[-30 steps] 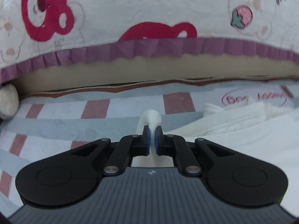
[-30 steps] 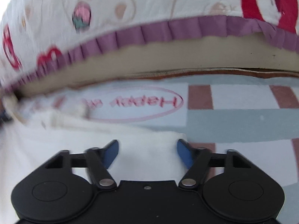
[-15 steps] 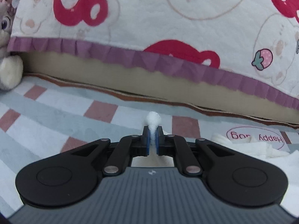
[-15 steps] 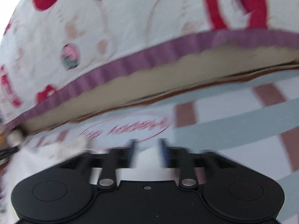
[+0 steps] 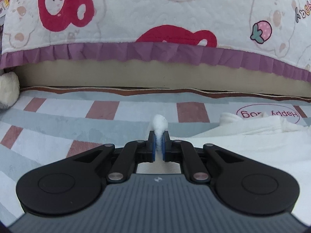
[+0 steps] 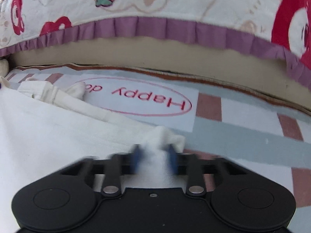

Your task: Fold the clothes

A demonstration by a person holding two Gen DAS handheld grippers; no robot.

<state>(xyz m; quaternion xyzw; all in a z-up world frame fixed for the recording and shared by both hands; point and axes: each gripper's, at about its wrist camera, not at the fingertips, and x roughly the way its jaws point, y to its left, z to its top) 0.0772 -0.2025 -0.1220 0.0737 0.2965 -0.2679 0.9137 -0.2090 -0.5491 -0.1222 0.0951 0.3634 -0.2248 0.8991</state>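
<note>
Both grippers on soft white cloth garment (image 5: 243, 136)
L gripper (image 5: 159, 145) jaws pinching a tuft; R gripper (image 6: 154, 158) jaws blurred, cloth bunched btwn, not fully pressed together

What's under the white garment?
The white garment lies on the checked sheet; its waistband covers the left end of the "Happy dog" print. Anything else beneath is covered. The left gripper pinches a fold.

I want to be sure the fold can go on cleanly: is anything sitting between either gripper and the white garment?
Nothing visible does. The left gripper is shut on a pinch of the white garment. A corner of the garment sits between the fingers of the right gripper, though blur hides whether they have closed. The checked sheet beyond looks bare.
</note>
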